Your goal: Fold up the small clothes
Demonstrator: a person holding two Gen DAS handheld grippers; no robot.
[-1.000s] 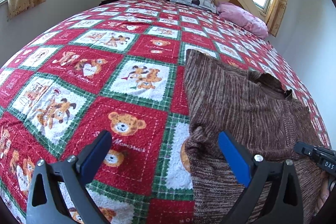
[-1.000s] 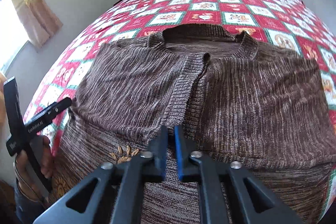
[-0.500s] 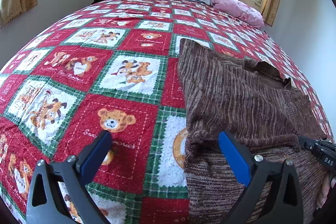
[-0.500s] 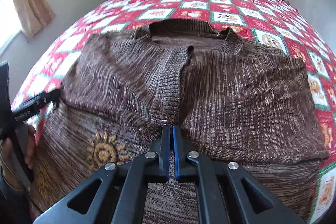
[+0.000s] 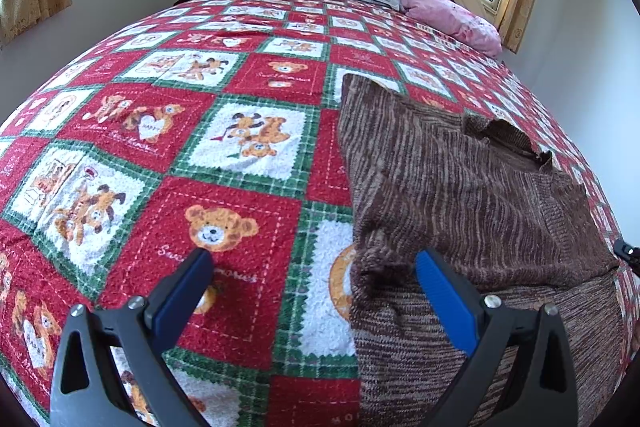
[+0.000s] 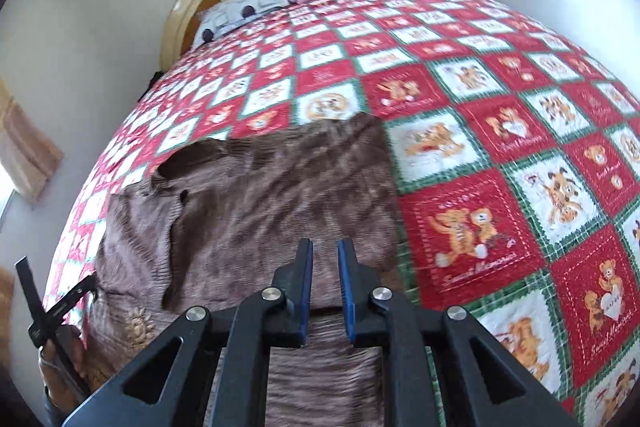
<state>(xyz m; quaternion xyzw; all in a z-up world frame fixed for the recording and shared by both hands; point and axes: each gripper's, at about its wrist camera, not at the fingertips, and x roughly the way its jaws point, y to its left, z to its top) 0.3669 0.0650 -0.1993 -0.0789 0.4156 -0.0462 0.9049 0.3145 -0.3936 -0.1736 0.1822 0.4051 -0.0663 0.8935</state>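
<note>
The brown marled knit sweater (image 6: 272,195) lies part-folded on the teddy-bear patchwork quilt (image 5: 224,155); the left gripper (image 5: 312,291) hangs wide open and empty (ready for its side), while the right gripper (image 6: 323,287), its jaws just opening a narrow gap with nothing between them, lets the fold settle.

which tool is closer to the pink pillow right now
Hard to call; neither is near. The left tool and right tool both sit at the sweater, far down the bed from the pink pillow.

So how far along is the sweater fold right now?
Done: both sleeves lie folded across the brown sweater on the quilt. In hand: nothing. The right gripper, its jaws just opening, is empty above the knit; the left gripper is wide open. Left: folding the body.
</note>
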